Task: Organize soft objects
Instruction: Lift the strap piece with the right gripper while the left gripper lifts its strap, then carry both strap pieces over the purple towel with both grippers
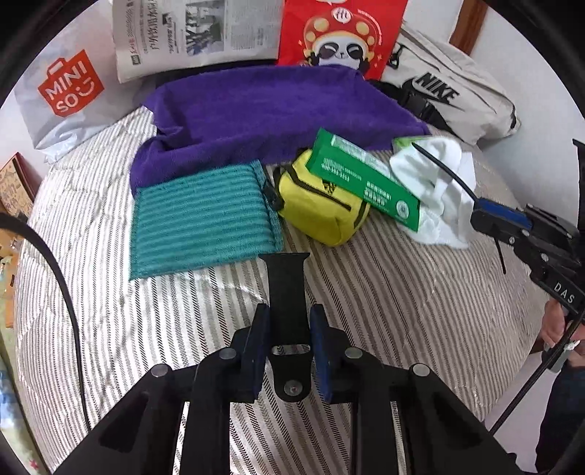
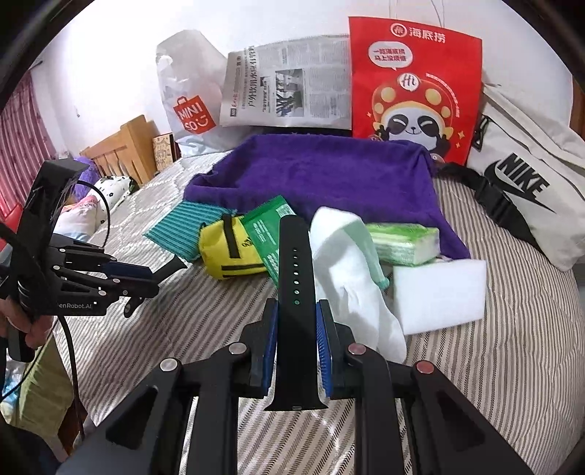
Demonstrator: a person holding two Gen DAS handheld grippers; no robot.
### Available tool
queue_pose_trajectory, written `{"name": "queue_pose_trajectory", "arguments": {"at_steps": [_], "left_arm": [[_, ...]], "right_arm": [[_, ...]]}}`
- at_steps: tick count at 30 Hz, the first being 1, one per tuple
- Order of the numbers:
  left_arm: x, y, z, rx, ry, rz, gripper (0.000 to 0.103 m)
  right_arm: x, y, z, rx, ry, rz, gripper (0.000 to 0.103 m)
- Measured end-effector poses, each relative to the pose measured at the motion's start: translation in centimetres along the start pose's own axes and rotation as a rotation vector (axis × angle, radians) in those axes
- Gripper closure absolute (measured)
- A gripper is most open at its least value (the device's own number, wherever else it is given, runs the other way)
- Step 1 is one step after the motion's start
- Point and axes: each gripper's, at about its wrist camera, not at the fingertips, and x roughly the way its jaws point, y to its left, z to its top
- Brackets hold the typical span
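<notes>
My left gripper (image 1: 288, 321) is shut on a short black watch strap piece (image 1: 285, 285), held above the striped bedspread (image 1: 384, 292). My right gripper (image 2: 297, 318) is shut on a long black watch strap with holes (image 2: 295, 263). Ahead lie a teal ribbed cloth (image 1: 204, 223), a yellow pouch (image 1: 318, 208), a green packet (image 1: 362, 179), a white sock (image 2: 351, 263), a green tissue pack (image 2: 406, 241), a white sponge block (image 2: 438, 292) and a purple towel (image 1: 263, 109). The right gripper also shows at the right edge of the left wrist view (image 1: 486, 215). The left gripper also shows at the left in the right wrist view (image 2: 161, 274).
Against the wall stand a Miniso bag (image 1: 65, 98), a newspaper (image 1: 193, 33), a red panda bag (image 1: 343, 33) and a white Nike bag (image 1: 453, 98). A wooden headboard (image 2: 120, 146) and pillows are at far left. A cable (image 1: 62, 285) hangs at left.
</notes>
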Motion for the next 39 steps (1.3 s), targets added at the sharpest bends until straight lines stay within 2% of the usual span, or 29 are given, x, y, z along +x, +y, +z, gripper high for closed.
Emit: {"name": "queue_pose_trajectory", "arguments": {"at_steps": [13, 21, 28, 39], "left_arm": [[-2.9, 1.4, 3.4, -0.015, -0.081, -0.028, 0.081], [-3.2, 2.7, 6.4, -0.028, -0.118, -0.044, 0.081], [-2.3, 4.0, 10.0, -0.029, -0.13, -0.051, 0.081], [2.0, 6.5, 16.0, -0.066, -0.107, -0.063, 0.081]], "right_arm": [[-0.7, 1.7, 3.1, -0.041, -0.015, 0.012, 0.083], [-0.2, 1.5, 6.0, -0.036, -0.031, -0.008, 0.083], [1.3, -0.6, 9.0, -0.01, -0.041, -0.029, 0.083], [7.0, -5.2, 13.1, 0.036, 0.007, -0.056, 0.083]]}}
